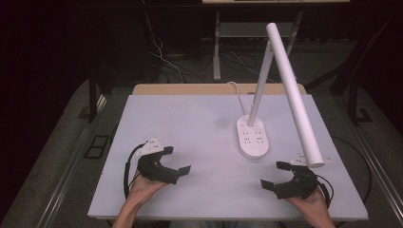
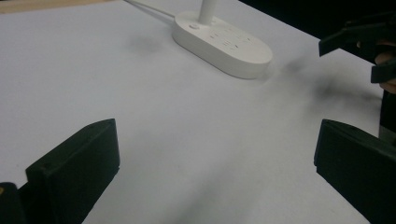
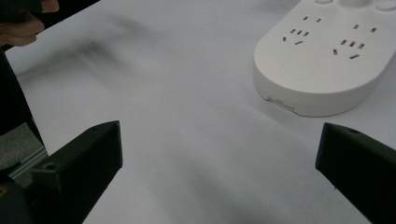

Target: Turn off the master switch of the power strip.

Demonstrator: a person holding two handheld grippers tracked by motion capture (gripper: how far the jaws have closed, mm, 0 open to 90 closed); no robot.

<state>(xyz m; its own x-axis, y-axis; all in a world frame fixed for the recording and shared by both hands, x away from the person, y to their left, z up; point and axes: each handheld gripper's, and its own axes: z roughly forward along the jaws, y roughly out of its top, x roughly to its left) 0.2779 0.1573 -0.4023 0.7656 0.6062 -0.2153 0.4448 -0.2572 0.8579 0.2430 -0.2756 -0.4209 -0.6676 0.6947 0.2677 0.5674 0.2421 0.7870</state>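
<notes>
White, smooth plastic made up the desk lamp point(image 1: 254, 137): an oval base pierced with socket slots, a thin slanted stem, and a long tubular head reaching toward five o'clock, all standing on the matte pale tabletop point(image 1: 190, 118) at about two o'clock from its middle, with a white cable point(image 1: 236, 91) trailing off at twelve. At seven o'clock the left gripper point(image 1: 178, 159) rested low with its blocky black jaws spread wide on nothing. At five o'clock the right gripper point(image 1: 274, 174), just below the tube's tip, likewise held its jaws wide apart and empty, the base lying near at its eleven o'clock.
</notes>
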